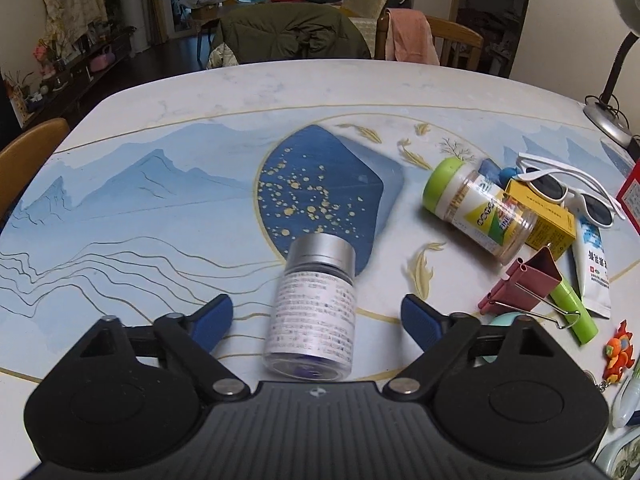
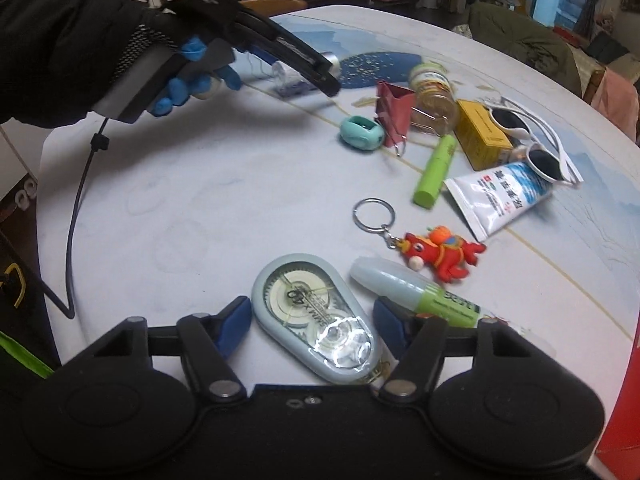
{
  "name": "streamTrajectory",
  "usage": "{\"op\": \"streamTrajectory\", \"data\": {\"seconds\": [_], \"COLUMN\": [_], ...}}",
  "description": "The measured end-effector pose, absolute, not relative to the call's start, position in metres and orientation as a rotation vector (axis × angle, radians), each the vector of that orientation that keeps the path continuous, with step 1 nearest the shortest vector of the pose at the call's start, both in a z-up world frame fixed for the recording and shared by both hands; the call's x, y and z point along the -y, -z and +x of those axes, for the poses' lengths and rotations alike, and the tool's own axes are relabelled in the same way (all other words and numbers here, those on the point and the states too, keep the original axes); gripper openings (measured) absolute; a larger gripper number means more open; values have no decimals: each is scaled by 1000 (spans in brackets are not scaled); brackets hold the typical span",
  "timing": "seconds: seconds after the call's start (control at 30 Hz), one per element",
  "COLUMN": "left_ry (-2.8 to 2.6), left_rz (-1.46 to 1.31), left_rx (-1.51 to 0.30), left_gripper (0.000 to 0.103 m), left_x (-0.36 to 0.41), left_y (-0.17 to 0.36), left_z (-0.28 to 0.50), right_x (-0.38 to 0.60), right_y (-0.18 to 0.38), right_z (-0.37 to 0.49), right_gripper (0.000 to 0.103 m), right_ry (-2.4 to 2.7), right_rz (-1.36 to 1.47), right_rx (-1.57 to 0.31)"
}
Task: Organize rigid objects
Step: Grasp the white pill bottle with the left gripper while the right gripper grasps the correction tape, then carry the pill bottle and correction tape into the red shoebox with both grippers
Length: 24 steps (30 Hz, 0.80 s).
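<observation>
Only rightward: correction tape [image 2: 316, 320], keychain [image 2: 440, 254].

The left part of the surface [image 1: 132, 208] lies bare from near edge to far edge, giving wide passage there. Between the spread left tongs [image 1: 316, 320] lies a bottle [image 1: 312, 308] on its side, apart from both fingers. To its right the way is crowded: a jar [image 1: 480, 208] on its side, a yellow box [image 1: 548, 220], sunglasses [image 1: 568, 192], a tube [image 1: 594, 264], a pink clip [image 1: 528, 280] and a green stick [image 1: 572, 312] lie close together or touching.

Between the spread right tongs [image 2: 312, 320] sits a tape dispenser [image 2: 316, 316]; a glue stick [image 2: 420, 292] lies against the right finger. Beyond are a keychain [image 2: 436, 252] and a teal sharpener [image 2: 362, 133]. Left of these the surface is bare, under the left hand [image 2: 176, 76].
</observation>
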<state>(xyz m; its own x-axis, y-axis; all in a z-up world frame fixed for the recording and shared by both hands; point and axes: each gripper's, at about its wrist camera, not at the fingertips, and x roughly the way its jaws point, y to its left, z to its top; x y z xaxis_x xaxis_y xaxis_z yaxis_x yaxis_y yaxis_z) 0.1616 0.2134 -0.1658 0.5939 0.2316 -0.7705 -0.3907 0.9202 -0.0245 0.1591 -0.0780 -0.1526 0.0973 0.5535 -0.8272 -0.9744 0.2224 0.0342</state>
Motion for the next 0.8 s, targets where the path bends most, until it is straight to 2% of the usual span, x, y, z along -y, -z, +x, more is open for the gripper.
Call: {"op": "streamTrajectory", "data": {"seconds": [0.07,0.17,0.3,0.53,0.8], "left_ry": [-374,-379,-368,-394,-343], "left_rz": [-190,-187,-179,-175,-266], "left_rx": [-870,-865,-859,-828,-756], "left_gripper": [72,62,42,41,41], "left_x": [-212,-211,-205,-193,-166], "left_y": [167,167,165,153,119], "left_z": [162,161,159,148,124], "right_x": [79,78,80,90,123], "right_y": [152,151,150,148,117], "right_z": [156,154,150,148,159], "right_gripper": [66,66,62,62,62], "right_ry": [-1245,-1235,-1211,-1126,-1041], "right_rz": [-621,-600,-563,-460,-313], "right_rx": [-835,-843,-859,-887,-869]}}
